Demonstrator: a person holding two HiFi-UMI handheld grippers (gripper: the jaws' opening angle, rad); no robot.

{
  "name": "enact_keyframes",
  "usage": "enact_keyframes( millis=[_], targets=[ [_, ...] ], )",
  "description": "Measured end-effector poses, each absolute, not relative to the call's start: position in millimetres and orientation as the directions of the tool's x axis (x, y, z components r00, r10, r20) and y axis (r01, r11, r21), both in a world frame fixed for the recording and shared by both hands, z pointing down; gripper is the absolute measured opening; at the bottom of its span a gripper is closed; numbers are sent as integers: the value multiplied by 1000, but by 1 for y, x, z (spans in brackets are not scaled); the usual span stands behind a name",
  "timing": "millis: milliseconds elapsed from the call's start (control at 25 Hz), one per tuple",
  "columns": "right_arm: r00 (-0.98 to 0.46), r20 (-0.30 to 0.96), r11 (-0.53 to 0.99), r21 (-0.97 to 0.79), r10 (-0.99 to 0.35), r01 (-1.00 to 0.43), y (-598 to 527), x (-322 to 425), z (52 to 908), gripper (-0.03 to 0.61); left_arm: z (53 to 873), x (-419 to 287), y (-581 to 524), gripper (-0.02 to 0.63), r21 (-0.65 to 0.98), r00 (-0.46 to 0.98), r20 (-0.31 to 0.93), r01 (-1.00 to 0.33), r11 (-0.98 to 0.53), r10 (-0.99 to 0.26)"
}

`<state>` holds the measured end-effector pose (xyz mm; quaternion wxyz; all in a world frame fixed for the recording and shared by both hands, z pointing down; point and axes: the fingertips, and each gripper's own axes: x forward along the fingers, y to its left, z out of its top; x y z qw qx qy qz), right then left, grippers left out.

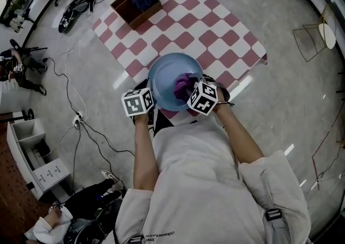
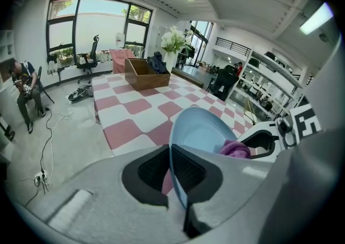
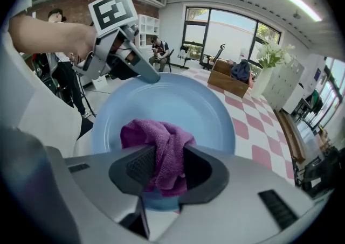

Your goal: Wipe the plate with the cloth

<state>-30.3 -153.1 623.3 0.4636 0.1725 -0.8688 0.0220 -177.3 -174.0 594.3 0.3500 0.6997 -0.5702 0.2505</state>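
A light blue plate is held up above the near edge of the checkered mat. My left gripper is shut on the plate at its rim, with the rim thin between the pads. My right gripper is shut on a bunched purple cloth, which rests against the plate's face. In the head view the cloth lies on the plate's right half, just ahead of the right gripper. The left gripper grips the plate's lower left edge.
A pink and white checkered mat lies on the grey floor. A wooden box with dark fabric inside stands at its far left corner. Cables run over the floor at the left. A person sits by the windows.
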Motion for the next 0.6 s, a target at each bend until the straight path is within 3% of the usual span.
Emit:
enact_keyframes(
  millis=[600],
  targets=[
    [-579, 799, 986, 105, -161, -129, -135, -88, 618, 141, 602, -180, -173, 21, 237, 229, 754, -969, -70, -616]
  ],
)
